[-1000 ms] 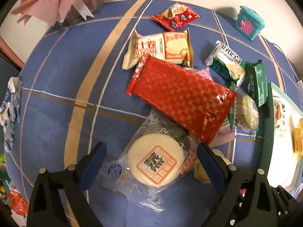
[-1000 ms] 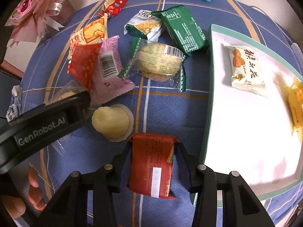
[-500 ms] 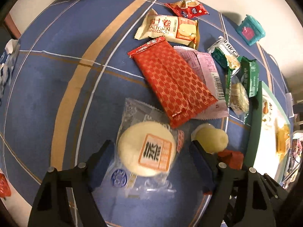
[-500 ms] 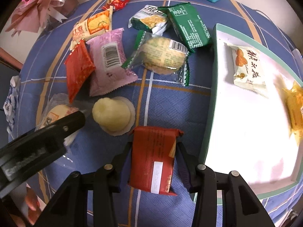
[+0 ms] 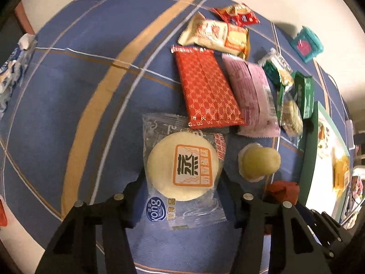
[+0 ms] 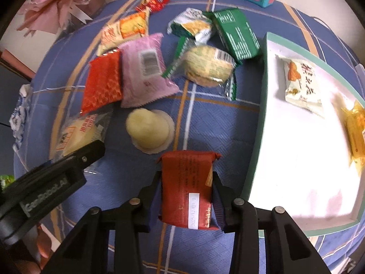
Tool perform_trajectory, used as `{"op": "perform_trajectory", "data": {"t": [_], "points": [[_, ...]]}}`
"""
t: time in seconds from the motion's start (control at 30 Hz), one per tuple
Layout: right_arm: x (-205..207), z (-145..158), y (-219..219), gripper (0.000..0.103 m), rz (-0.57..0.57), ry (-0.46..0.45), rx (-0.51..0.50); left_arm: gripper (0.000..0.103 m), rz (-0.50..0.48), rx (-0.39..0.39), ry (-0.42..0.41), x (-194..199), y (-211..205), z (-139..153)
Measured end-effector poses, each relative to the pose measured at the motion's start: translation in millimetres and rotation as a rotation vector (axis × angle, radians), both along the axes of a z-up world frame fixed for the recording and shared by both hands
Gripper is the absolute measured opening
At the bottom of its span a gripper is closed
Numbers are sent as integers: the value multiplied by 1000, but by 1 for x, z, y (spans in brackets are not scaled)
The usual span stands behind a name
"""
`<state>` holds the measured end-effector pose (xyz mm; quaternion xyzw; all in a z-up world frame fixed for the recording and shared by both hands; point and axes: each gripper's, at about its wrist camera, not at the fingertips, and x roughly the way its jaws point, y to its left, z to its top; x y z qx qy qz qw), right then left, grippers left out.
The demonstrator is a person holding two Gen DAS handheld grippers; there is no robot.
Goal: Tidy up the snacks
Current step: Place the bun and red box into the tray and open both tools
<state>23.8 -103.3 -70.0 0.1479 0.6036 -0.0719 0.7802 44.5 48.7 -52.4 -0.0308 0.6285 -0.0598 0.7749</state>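
on the blue cloth, your left gripper (image 5: 183, 180) was closing around the round cake (image 5: 184, 167). your right gripper (image 6: 186, 190) squeezed the red pack (image 6: 187, 187) beside the tray (image 6: 255, 159); next, lift both in.

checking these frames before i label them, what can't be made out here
- Left wrist view: the round cake packet covers the left gripper pads; its jaws are closing, contact unclear.
- Left wrist view: the dark red packet is half hidden behind a gripper finger.
- Right wrist view: the orange sweet in the tray is cut by the frame edge.
- Right wrist view: motion blur smears print on the pink packet.
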Motion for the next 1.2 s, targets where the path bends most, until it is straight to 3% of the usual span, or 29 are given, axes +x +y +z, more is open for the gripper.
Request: {"op": "perform_trajectory", "data": {"t": [0.37, 0.53, 0.8, 1.2], "points": [[-24, 59, -5, 42, -31, -160, 30, 57, 61, -71, -150, -23, 12, 70], [-32, 69, -27, 42, -88, -194, 30, 57, 82, -113, -193, -21, -4, 95], [-52, 67, -86, 42, -287, -180, 29, 57, 39, -165, -189, -20, -75, 94], [-105, 55, -180, 42, -597, -156, -30, 57, -256, -111, -157, -45, -182, 66]]}}
